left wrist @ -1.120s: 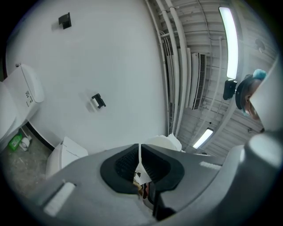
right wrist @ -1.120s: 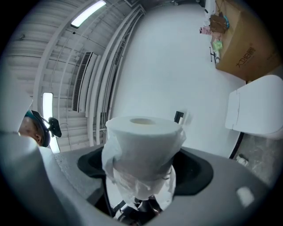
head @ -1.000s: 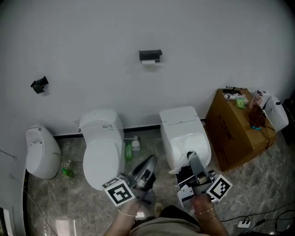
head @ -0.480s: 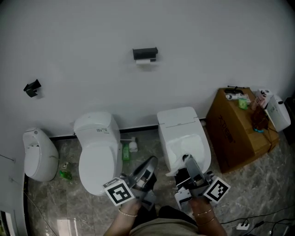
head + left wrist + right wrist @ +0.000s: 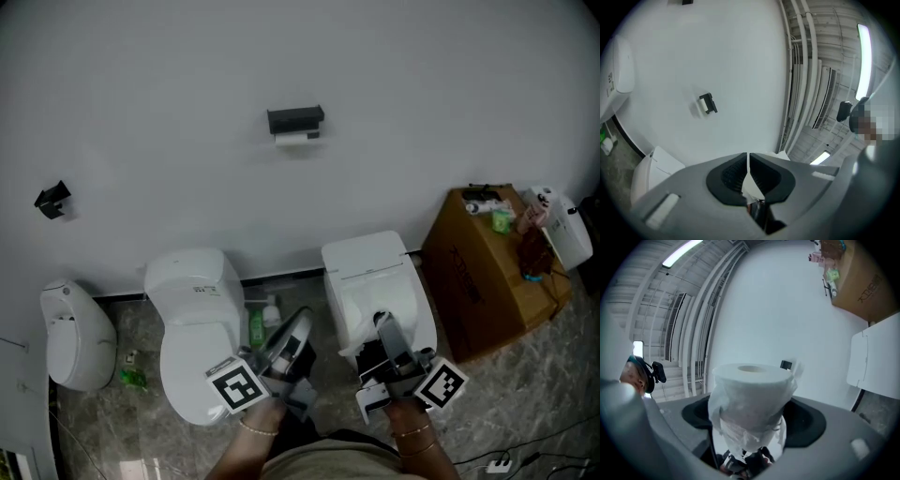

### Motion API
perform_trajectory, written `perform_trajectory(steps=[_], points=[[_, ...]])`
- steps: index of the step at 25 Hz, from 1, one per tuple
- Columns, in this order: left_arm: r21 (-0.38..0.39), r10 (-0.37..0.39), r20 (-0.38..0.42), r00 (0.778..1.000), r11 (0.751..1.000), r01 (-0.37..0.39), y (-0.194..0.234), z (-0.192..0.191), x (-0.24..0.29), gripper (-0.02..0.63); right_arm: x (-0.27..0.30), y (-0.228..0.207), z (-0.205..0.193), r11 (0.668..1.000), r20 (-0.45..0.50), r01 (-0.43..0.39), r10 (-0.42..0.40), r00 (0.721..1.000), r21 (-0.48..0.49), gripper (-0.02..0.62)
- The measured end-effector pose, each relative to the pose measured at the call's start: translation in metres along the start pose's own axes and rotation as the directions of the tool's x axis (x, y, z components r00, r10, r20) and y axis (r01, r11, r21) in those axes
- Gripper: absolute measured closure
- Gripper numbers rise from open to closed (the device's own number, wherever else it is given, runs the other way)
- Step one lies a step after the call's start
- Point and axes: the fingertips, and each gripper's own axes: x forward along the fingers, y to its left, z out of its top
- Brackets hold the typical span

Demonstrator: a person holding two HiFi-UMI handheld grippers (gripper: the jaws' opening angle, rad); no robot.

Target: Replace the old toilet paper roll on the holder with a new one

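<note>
A black paper holder [image 5: 295, 119] hangs on the white wall, with the thin old roll [image 5: 296, 138] under it. It also shows far off in the left gripper view as the holder [image 5: 708, 103], and in the right gripper view as the holder [image 5: 786, 364]. My right gripper [image 5: 383, 325] is shut on a new white toilet paper roll [image 5: 749, 397], which stands upright between the jaws with loose paper hanging down. My left gripper [image 5: 299, 325] is shut; a thin white sliver shows between its pads [image 5: 733, 173]. Both grippers are low, above the toilets and far below the holder.
Two white toilets [image 5: 193, 319] [image 5: 373, 277] stand against the wall, with green bottles [image 5: 257, 328] on the floor between them. A white urinal-like fixture [image 5: 69, 328] is at left, and a cardboard box [image 5: 483, 281] with small items on it at right. A black bracket [image 5: 52, 200] sits on the wall.
Both grippers have moved forward toward the wall along with the head; the toilets have slid lower in the picture. The right gripper still holds the roll, and the left stays shut.
</note>
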Motion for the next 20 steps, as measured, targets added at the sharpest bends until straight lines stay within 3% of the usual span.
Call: perform_trajectory(steps=[4,10,15,20], points=[[0.058,-0.021,-0.036,0.999,0.998,0.023,0.025,0.041,0.032,0.604,0.05,-0.014,0.004,1.0,0.009,-0.003,0.003,1.0,-0.028,0.169],[0.057,-0.061,-0.078,0.995,0.996,0.066,0.06,0.092,0.071,0.603,0.122,-0.042,0.007,0.997,0.026,0.015,-0.013,1.0,-0.072,0.17],[0.136,-0.054,-0.112,0.992,0.988,0.069,0.092,0.134,0.096,0.604,0.18,-0.064,0.004,0.996,0.04,0.025,-0.022,0.999,-0.089,0.17],[0.163,-0.056,-0.149,0.987,0.983,0.081,0.12,0.16,0.116,0.603,0.221,-0.083,0.003,0.993,0.068,0.035,-0.027,0.997,-0.111,0.17]])
